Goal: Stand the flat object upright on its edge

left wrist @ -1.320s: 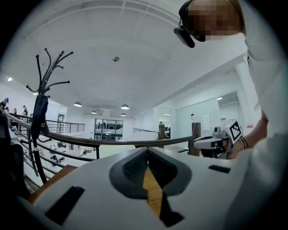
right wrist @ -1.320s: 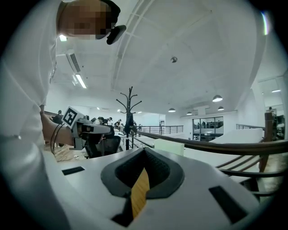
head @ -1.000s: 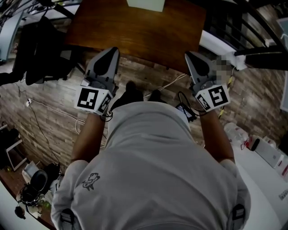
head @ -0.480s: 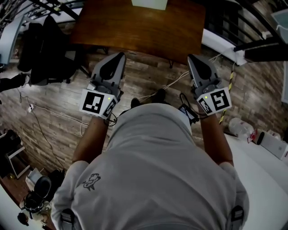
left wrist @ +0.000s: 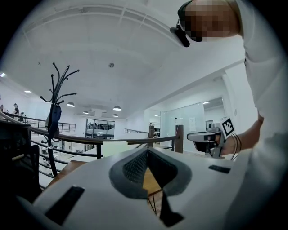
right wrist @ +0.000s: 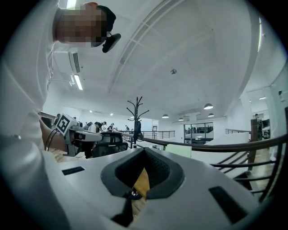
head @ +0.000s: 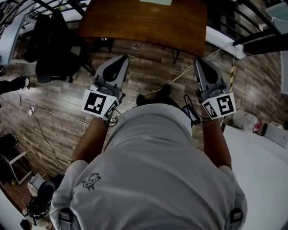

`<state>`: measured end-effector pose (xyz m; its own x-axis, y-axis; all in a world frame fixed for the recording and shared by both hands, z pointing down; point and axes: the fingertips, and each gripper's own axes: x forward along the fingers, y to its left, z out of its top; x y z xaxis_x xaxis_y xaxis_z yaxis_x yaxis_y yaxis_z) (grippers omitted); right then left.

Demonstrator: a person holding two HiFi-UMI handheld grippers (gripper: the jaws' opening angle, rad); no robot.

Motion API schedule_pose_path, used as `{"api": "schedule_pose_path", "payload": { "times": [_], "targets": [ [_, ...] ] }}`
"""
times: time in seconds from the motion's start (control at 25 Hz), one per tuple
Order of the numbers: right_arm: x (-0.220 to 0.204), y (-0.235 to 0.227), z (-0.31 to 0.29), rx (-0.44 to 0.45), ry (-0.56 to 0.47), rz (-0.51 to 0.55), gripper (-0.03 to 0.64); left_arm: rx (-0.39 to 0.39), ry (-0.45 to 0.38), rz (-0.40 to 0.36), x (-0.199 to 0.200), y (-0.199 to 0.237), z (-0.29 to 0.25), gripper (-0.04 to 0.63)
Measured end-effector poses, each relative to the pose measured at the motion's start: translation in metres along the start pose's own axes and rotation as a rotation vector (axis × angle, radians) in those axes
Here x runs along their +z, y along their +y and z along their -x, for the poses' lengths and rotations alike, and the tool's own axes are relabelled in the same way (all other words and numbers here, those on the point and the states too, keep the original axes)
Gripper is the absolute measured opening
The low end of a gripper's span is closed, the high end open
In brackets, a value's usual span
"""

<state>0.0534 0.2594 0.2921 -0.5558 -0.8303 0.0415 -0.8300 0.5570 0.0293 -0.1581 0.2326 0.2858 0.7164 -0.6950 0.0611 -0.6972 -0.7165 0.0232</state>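
Table [head: 144, 24]: brown, on plank floor [head: 148, 74], ahead of both grippers.
Flat object [head: 156, 2]: pale, on the table's far edge.
Left hand-held gripper [head: 123, 58]: jaws together, empty.
Right hand-held gripper [head: 199, 61]: jaws together, empty.

Left gripper [head: 123, 58] and right gripper [head: 200, 61]: tips leave wooden surface [head: 144, 20] edge, now over plank floor [head: 150, 67]. Surface sits higher in head view.

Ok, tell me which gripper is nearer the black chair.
The left gripper: the black chair stands just beyond its outer side, while the right gripper is across the person's body, beside the white tabletop.
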Motion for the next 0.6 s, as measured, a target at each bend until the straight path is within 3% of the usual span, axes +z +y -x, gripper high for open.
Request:
{"api": "schedule_pose_path", "payload": {
  "times": [0.24,0.6],
  "targets": [
    [0.0,0.03,0.033,-0.029,0.016,0.008,0.032,-0.021,-0.015,0.007,-0.001,-0.011,0.032,0.014],
    [0.004,0.029,0.088,0.005,0.012,0.031,0.032,0.007,-0.048,-0.027,0.014,-0.065,0.044,0.014]
  ]
}}
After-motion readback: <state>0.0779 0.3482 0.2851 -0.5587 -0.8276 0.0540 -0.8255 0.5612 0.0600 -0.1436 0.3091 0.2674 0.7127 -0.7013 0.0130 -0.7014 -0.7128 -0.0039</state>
